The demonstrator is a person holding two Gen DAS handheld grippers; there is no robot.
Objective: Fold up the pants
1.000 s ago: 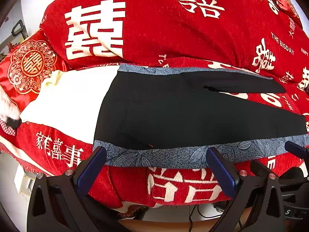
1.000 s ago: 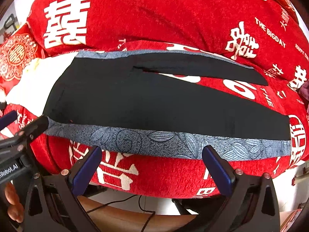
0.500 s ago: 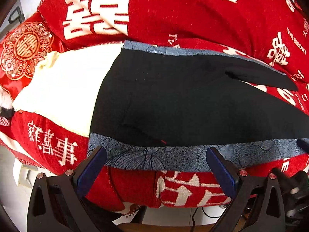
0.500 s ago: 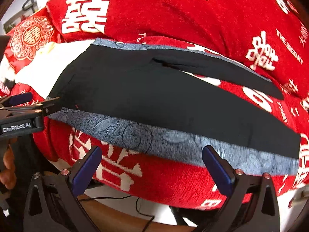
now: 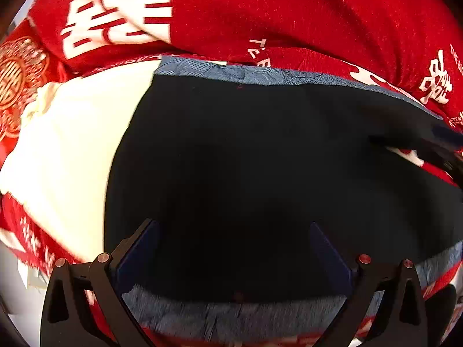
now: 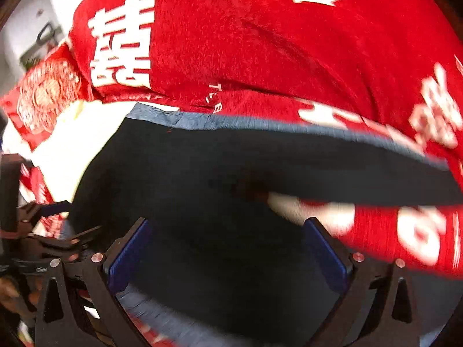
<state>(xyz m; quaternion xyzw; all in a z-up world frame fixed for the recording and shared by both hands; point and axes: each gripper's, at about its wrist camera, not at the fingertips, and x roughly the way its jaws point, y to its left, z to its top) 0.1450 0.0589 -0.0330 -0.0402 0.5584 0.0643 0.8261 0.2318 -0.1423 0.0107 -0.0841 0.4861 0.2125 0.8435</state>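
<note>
The black pants lay flat across the red sofa cover, filling the middle of both wrist views, with a blue-grey patterned side stripe running along the near edge and a matching one along the far edge. The left gripper stood with its jaws spread wide and nothing between them, low over the waist end of the cloth. The right gripper was likewise spread and empty, over the pants near the split where the two legs part, at centre right of its view.

The main risk, as I judged it, was a partial pinch: closing on black cloth set back from the hem could take only the top layer, or catch the sofa cover beneath, so that the fold dragged the cover or left the lower layer behind. The right wrist view was heavily blurred, so fine placement there could not be confirmed. The two tools were also near one another; the left gripper showed at the lower left of the right view, and a crossing move might clash.

A cream cloth bordered the waist at left. The sofa's front edge sat just below the near stripe, leaving little support there. Open room lay over the legs to the right.
</note>
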